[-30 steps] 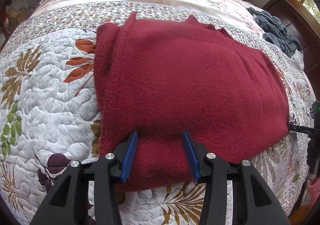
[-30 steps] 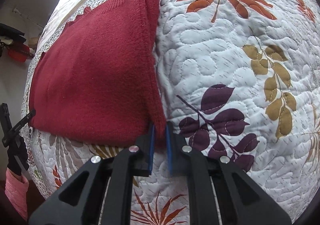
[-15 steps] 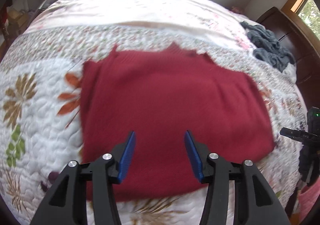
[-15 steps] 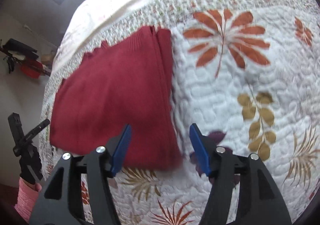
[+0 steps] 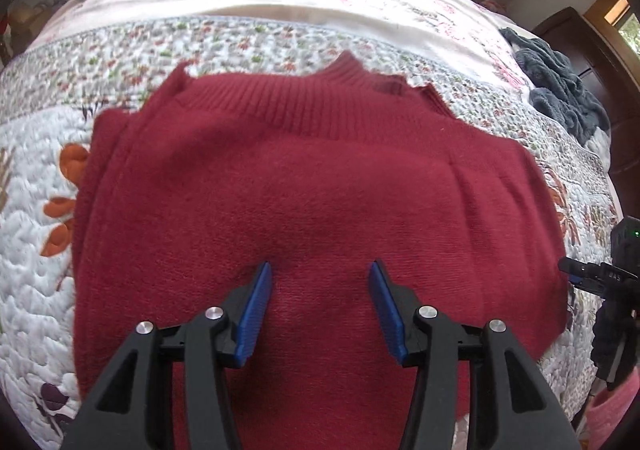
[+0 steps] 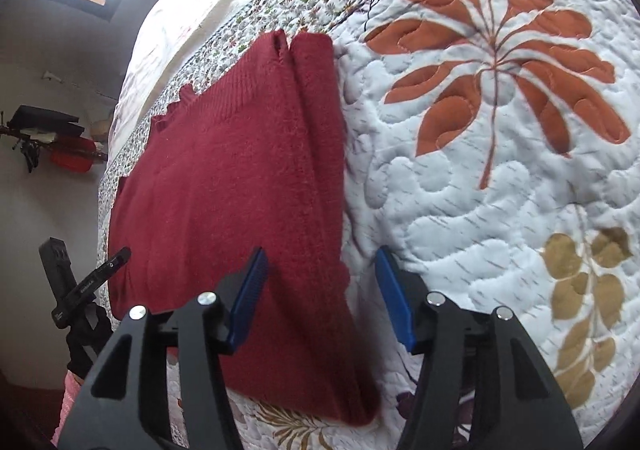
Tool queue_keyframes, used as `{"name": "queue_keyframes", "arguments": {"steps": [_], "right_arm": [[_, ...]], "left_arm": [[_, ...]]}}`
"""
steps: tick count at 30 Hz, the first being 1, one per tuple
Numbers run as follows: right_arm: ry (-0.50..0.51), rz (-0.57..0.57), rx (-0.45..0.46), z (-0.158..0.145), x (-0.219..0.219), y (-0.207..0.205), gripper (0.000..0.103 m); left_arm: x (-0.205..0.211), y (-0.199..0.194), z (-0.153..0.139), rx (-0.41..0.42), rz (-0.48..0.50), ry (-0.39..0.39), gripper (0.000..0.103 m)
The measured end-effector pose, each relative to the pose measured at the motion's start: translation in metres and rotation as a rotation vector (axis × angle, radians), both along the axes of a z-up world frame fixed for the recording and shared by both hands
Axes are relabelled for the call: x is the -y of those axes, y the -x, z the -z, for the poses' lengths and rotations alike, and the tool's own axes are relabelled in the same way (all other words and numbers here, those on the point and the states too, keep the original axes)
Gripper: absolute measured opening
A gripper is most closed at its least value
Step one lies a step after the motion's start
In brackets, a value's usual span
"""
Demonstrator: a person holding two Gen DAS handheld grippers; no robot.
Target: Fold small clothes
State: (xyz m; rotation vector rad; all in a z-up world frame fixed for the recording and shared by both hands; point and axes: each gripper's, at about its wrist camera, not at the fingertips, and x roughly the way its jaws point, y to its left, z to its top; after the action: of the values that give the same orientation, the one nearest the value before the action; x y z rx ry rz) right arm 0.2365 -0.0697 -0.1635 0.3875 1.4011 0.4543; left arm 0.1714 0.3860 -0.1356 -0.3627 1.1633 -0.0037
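— Left wrist view: where is the garment?
— The folded dark-red knitted sweater [image 5: 312, 210] lies flat on the white leaf-patterned quilt [image 5: 36, 290]; the left gripper [image 5: 320, 306] hangs over it, jaws spread, empty.
— And the right gripper [image 6: 322, 294]?
— Spread wide too, straddling the sweater's right edge, gripping nothing.

– What's different with the right gripper [image 6: 322, 292]?
– A second ago it pinched the red sweater [image 6: 224, 186] at its near corner; now its jaws stand wide apart, straddling the sweater's edge.

– And the left gripper [image 5: 320, 308]?
– It was over the sweater's near hem; now it sits further in, nearer the collar.
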Motion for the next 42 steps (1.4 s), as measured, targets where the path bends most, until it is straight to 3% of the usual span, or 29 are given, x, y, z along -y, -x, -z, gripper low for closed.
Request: {"name": "queue_keyframes", "arguments": {"steps": [3,4,8,21,26,29,35,42], "right_arm": [[0.011,-0.018,-0.002,0.005,-0.011,-0.001,0.047],[0.004,-0.020,-0.003,0.005,-0.013,-0.002,0.038],[-0.023,-0.001,-0.016,0.007,-0.010,-0.003,0.027],[-0.031,0.034,-0.031,0.013,-0.003,0.001,0.026],[0.020,0.040,-0.041,-0.002,-0.012,0.000,0.021],[0.018,0.001,0.022,-0.036,-0.031,0.003,0.020],[0.033,-0.123,0.120,-0.098,-0.103,0.009,0.020],[0.099,-0.252,0.157,-0.114,-0.195,0.020,0.020]], "left_arm": [[-0.001,0.001,0.003,0.006,0.004,0.007,0.051],[0.000,0.001,0.003,0.007,0.007,0.004,0.051],[0.000,0.001,0.003,0.009,0.023,-0.003,0.051],[-0.003,0.002,0.007,0.016,0.021,0.013,0.051],[-0.009,0.008,-0.002,0.018,-0.007,0.055,0.051],[-0.017,0.021,-0.018,0.047,-0.014,0.101,0.051],[-0.037,0.043,-0.042,0.087,-0.038,0.115,0.051],[-0.056,0.056,-0.053,0.108,-0.067,0.124,0.051]]}}
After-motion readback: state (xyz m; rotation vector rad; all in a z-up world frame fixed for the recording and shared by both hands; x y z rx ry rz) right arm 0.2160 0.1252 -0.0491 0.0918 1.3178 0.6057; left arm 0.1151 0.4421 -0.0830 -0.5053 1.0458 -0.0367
